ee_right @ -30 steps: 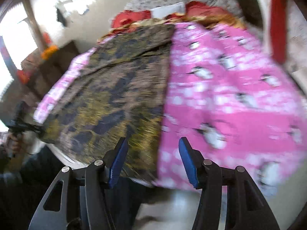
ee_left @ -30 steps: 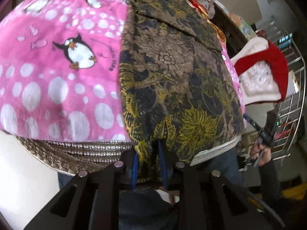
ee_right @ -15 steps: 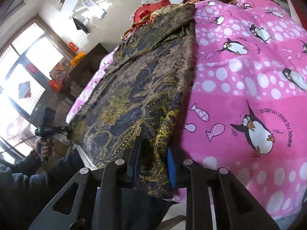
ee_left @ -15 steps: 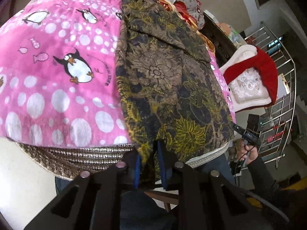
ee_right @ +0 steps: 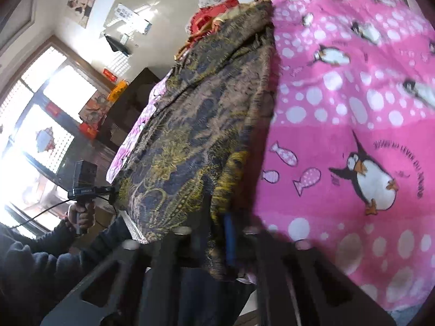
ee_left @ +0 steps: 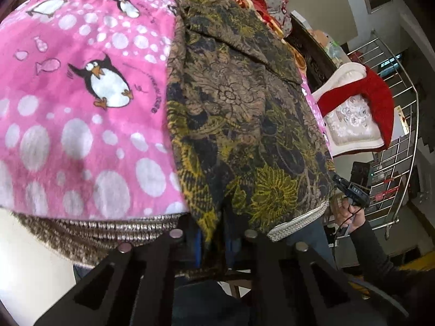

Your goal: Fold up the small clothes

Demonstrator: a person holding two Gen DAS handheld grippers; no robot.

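Lifted slightly since the earlier frame, the brown-and-yellow floral patterned garment (ee_left: 244, 108) is spread on the pink penguin-print fleece blanket (ee_left: 81, 95), its near edge clamped by the left gripper (ee_left: 213, 240) and right gripper (ee_right: 217, 241).

— Left wrist view: sits low at the near edge of the bed, facing forward along its own fingers, very close to the floral garment (ee_left: 244, 114), with the pink penguin blanket (ee_left: 81, 95) filling the left half of frame.

— Right wrist view: same low, close stance, tilted and blurred; garment (ee_right: 195, 135) centre-left, blanket (ee_right: 353, 135) on the right.

— Shared between both: that garment and blanket. Also the opposite gripper: right gripper (ee_left: 338, 180) at the right edge of frame, left gripper (ee_right: 110, 189) at lower left.
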